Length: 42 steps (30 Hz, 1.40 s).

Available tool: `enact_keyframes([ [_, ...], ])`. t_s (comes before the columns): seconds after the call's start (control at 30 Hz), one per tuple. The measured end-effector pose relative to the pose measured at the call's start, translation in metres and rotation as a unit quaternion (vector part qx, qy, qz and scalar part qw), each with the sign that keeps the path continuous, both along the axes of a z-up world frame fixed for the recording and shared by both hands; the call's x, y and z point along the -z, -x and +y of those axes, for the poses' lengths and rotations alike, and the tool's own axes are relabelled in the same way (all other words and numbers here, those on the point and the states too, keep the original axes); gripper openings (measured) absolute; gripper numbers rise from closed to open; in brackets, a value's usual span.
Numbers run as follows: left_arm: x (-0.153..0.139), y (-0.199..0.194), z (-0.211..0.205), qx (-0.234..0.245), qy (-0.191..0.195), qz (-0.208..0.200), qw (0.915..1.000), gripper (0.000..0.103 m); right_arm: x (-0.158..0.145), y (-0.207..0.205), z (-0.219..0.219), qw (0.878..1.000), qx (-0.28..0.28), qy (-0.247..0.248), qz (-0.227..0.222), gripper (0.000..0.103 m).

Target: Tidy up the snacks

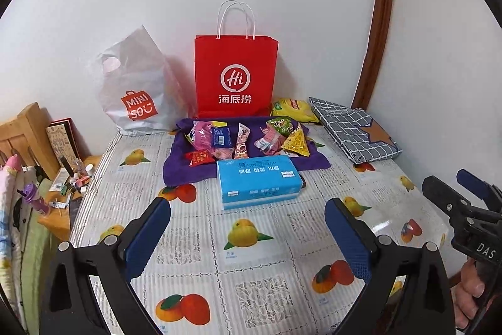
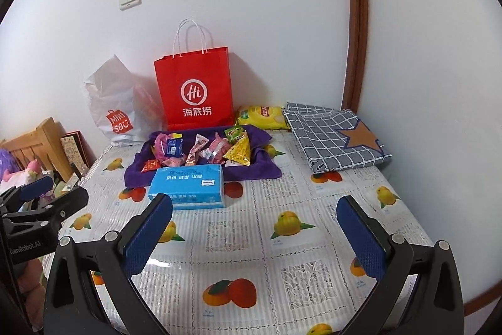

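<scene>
White wall behind, tabletop (image 1: 251,266) covered in a fruit-print plastic cloth. Left to right along the back: white Miniso plastic bag (image 1: 138,90) against the wall, red paper bag (image 1: 235,74) standing upright with handles up, yellow chip bag (image 1: 293,110) just beside its base, folded grey checked cloth (image 1: 351,131) with a star patch at far right. In front of the red bag: purple towel (image 1: 188,168) with the snacks (image 1: 244,138) piled on it, small wrapped packets, all loose. Blue tissue pack (image 1: 259,181) lies on the towel's near edge. Left gripper (image 1: 248,228) released, fingers spread wide, nothing between them, hovering over bare tabletop short of the tissue pack. Right gripper (image 2: 254,225) likewise released and empty, well apart from the snacks.
</scene>
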<state>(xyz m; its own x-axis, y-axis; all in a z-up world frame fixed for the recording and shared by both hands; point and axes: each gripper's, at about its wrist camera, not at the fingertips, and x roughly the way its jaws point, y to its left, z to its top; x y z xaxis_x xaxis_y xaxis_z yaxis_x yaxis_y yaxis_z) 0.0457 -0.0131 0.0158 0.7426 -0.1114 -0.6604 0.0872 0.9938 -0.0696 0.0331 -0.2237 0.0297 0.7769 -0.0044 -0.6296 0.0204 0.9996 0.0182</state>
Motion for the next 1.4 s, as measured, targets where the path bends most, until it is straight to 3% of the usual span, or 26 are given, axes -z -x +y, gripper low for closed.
enact_keyframes([
  [1.4, -0.0038, 0.0076, -0.0028, 0.001, -0.011, -0.006, 0.9999, 0.1, -0.0013, 0.0097, 0.0084, 1.0, -0.007, -0.002, -0.013, 0.103],
])
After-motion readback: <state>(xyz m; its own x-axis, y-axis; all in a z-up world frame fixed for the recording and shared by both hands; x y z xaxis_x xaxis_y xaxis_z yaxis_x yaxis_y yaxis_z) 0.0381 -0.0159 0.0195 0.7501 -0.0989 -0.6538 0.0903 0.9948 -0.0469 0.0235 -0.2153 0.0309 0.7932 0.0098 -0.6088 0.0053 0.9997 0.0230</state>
